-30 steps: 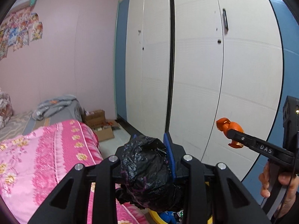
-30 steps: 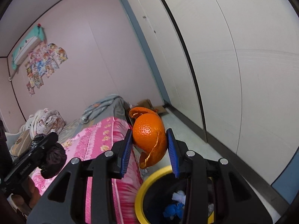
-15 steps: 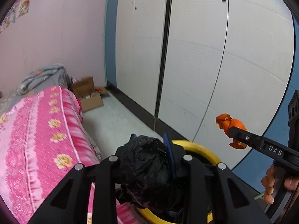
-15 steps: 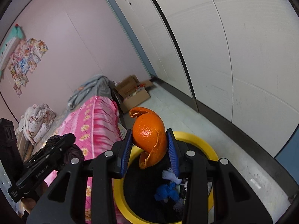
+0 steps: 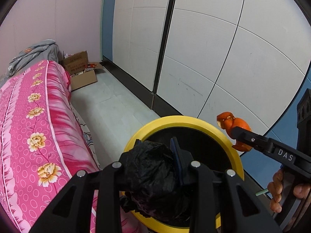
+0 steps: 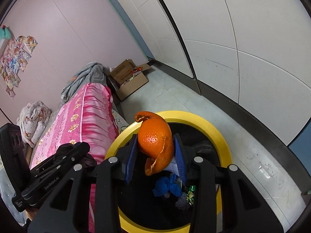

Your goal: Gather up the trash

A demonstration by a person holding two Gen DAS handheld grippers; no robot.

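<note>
over the bin [image 6: 217, 134], at 12 o'clock in each view, both loads hang ready to drop: left gripper [image 5: 155, 151] pinches a black bag [image 5: 153, 172], right gripper [image 6: 155, 151] pinches orange peel [image 6: 155, 141], likely held high so they fall inside.
</note>
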